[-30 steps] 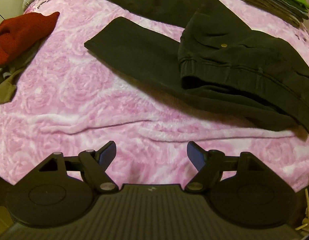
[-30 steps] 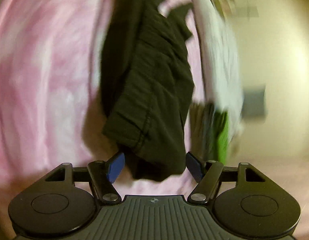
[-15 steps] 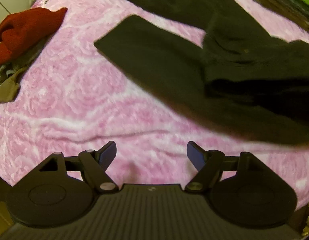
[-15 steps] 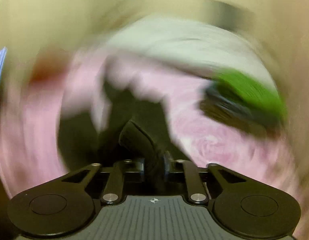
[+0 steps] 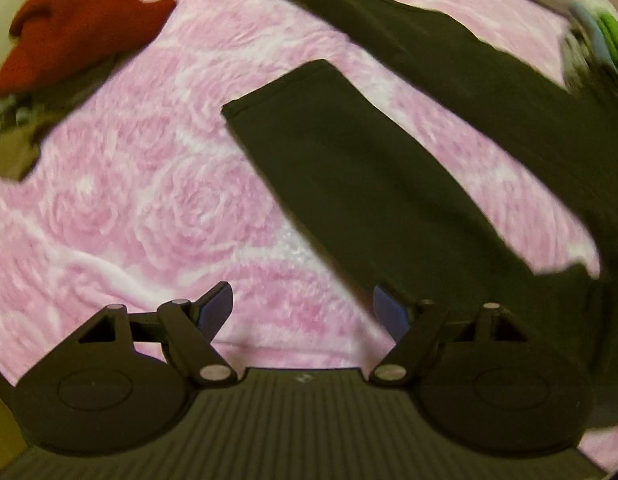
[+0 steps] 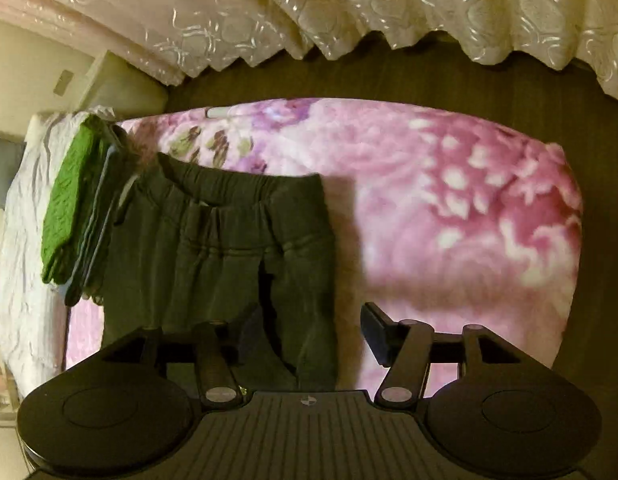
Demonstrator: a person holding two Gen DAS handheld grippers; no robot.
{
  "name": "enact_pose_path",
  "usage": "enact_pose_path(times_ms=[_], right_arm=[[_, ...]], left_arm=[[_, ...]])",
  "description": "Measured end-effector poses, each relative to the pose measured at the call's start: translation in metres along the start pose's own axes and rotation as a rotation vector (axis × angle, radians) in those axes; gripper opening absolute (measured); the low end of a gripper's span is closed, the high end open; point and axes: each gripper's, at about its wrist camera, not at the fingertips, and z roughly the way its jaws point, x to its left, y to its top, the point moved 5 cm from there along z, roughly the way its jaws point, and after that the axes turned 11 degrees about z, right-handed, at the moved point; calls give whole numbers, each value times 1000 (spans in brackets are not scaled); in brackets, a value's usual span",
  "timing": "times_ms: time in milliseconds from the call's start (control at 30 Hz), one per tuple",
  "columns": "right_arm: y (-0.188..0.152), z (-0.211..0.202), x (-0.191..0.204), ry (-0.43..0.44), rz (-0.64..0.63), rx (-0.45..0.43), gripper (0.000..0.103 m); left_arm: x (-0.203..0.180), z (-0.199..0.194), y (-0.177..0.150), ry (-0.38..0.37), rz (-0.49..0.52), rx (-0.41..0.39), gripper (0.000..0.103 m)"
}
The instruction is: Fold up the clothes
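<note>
Dark trousers lie on a pink rose-patterned blanket [image 5: 157, 200]. In the left wrist view both legs [image 5: 349, 176] spread flat, cuffs pointing to the upper left. In the right wrist view the elastic waistband end [image 6: 229, 232] lies flat just ahead of me. My left gripper [image 5: 303, 308] is open and empty, low over the blanket beside the nearer leg. My right gripper [image 6: 313, 332] is open, its fingers standing over the trousers' upper part and holding nothing.
A red garment [image 5: 77, 36] on a heap of clothes lies at the far left. A stack of folded clothes topped by a green knit [image 6: 73, 200] sits left of the waistband. The bed's far edge [image 6: 389, 106], dark floor and curtains [image 6: 349, 8] lie beyond.
My right gripper was shut on the trousers' waist half a second ago; it has let go and opened, and the waist now lies flat. My left gripper moved closer to the nearer leg.
</note>
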Motion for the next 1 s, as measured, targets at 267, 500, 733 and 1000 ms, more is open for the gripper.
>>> enact_pose_path(times_ms=[267, 500, 733, 1000], right_arm=[[-3, 9, -13, 27, 25, -50, 59], [3, 23, -20, 48, 53, -73, 59], [-2, 24, -17, 75, 31, -54, 59], [-18, 28, -37, 64, 47, -7, 59]], left_arm=[[31, 47, 25, -87, -267, -29, 72], [31, 78, 36, -92, -261, -58, 16], [78, -42, 21, -71, -283, -479, 5], [153, 2, -83, 134, -500, -149, 24]])
